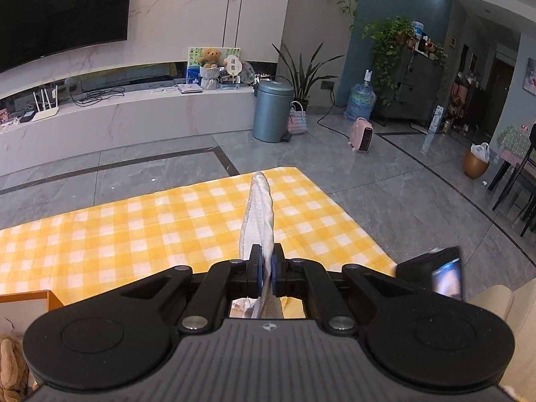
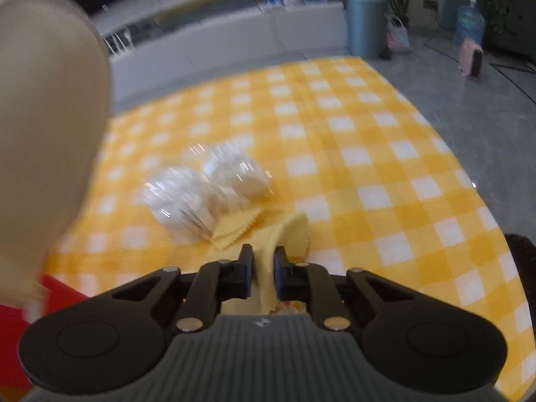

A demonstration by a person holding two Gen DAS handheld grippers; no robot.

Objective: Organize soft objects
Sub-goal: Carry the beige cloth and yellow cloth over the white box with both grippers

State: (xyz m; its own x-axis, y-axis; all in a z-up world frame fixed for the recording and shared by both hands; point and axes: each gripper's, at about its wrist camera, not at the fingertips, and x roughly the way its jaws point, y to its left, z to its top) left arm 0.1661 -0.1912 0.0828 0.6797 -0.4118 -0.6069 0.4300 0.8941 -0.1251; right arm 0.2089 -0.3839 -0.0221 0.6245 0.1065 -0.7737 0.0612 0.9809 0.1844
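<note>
The yellow-and-white checked tablecloth (image 2: 368, 140) lies bare across its far and right-hand stretches, leaving open room there. Near its near-left part, a blurred clear plastic-wrapped bundle (image 2: 204, 194) lies in the way, with a pale yellow zigzag-edged cloth (image 2: 234, 231) just beside it on the near side. Left of the bundle a large tan rounded shape (image 2: 50, 127), too blurred to identify, blocks that side. Beyond the tablecloth's far edge the grey tiled floor (image 1: 150, 167) is open.

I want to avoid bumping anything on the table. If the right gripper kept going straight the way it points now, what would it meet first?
Probably the yellow cloth already between the right gripper's jaws, then the checked tablecloth beneath. The blurred clear packet lies left of that line; depth is uncertain.
</note>
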